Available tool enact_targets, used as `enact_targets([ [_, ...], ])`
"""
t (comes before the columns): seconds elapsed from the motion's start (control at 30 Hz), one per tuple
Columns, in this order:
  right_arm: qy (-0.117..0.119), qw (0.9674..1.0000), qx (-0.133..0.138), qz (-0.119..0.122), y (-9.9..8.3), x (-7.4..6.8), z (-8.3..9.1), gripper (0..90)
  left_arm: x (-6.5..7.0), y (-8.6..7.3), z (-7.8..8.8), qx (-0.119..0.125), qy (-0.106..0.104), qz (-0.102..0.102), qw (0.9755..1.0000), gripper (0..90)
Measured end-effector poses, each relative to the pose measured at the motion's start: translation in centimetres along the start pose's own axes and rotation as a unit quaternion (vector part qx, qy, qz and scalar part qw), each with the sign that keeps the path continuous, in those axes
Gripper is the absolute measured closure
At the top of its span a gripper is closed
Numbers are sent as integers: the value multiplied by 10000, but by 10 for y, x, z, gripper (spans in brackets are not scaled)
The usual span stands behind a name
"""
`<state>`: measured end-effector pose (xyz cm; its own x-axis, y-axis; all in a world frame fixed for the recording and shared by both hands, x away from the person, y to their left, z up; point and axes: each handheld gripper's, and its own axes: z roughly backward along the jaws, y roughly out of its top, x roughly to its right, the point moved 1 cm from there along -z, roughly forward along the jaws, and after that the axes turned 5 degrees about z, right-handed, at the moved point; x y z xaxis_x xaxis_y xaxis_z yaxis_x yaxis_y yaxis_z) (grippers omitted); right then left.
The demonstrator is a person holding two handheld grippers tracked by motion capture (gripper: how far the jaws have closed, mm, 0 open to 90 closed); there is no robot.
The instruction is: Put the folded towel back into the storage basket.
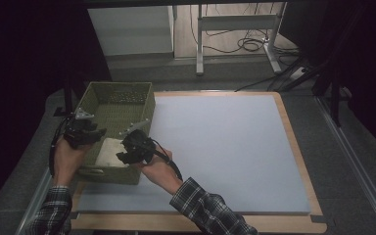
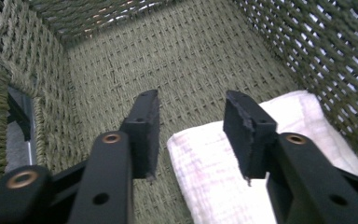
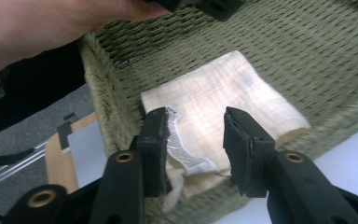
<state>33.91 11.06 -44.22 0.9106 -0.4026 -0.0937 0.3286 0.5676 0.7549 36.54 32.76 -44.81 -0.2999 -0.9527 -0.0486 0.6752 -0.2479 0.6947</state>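
Observation:
A green woven basket (image 1: 119, 84) stands at the table's left. A folded cream cloth (image 1: 108, 149) lies flat at its near end. My left gripper (image 1: 97, 133) hangs inside the basket at its left side. In the left gripper view its jaws (image 2: 192, 121) stand apart over the basket floor (image 2: 191, 56), with the cloth (image 2: 214, 158) below and nothing pressed between them. My right gripper (image 1: 122, 152) hovers over the near right rim. Its jaws (image 3: 193, 135) are open above the cloth (image 3: 223, 88), whose white label (image 3: 182, 144) lies by the left pad.
The basket sits on a grey mat (image 1: 225, 147) over a wooden board (image 1: 293, 142). The person's left hand (image 3: 42, 28) shows beyond the basket rim (image 3: 98, 74). Desk legs and cables (image 1: 245, 44) lie on the floor behind the table.

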Motion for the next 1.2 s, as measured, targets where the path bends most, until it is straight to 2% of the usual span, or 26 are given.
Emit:
enact_targets([
  [0.07,39,10000,50,65,0,2,3,576,2,1,0,37,7,24,10000,490],
  [0.1,-29,9997,110,206,0,2,7,531,2,2,0,59,6,36,10000,465],
  [0.13,-29,9997,110,206,0,2,7,531,3,3,0,76,-2,62,10000,465],
  [0.2,-96,9992,142,362,0,3,10,500,5,5,1,102,-34,102,9999,416],
  [0.23,-111,9992,148,366,0,3,12,484,6,6,0,112,-50,128,9998,374],
  [0.27,-106,9991,165,378,-1,4,14,463,7,7,0,112,-78,135,9998,374],
  [0.3,-131,9987,192,460,-1,6,19,435,9,9,0,112,-125,170,9997,343],
  [0.47,-192,9979,219,572,-5,10,27,385,14,13,-1,151,-258,285,9991,244],
  [0.67,-257,9969,168,717,-15,16,39,331,24,20,-5,140,-547,419,9975,185],
  [0.9,-298,9958,113,858,-29,22,51,278,36,29,-9,-42,-731,409,9965,123],
  [1.03,-348,9961,76,813,-44,31,58,242,48,36,-13,-194,-851,377,9955,96],
  [1.2,-388,9965,80,731,-56,40,64,213,58,42,-14,-247,-889,303,9953,82],
])
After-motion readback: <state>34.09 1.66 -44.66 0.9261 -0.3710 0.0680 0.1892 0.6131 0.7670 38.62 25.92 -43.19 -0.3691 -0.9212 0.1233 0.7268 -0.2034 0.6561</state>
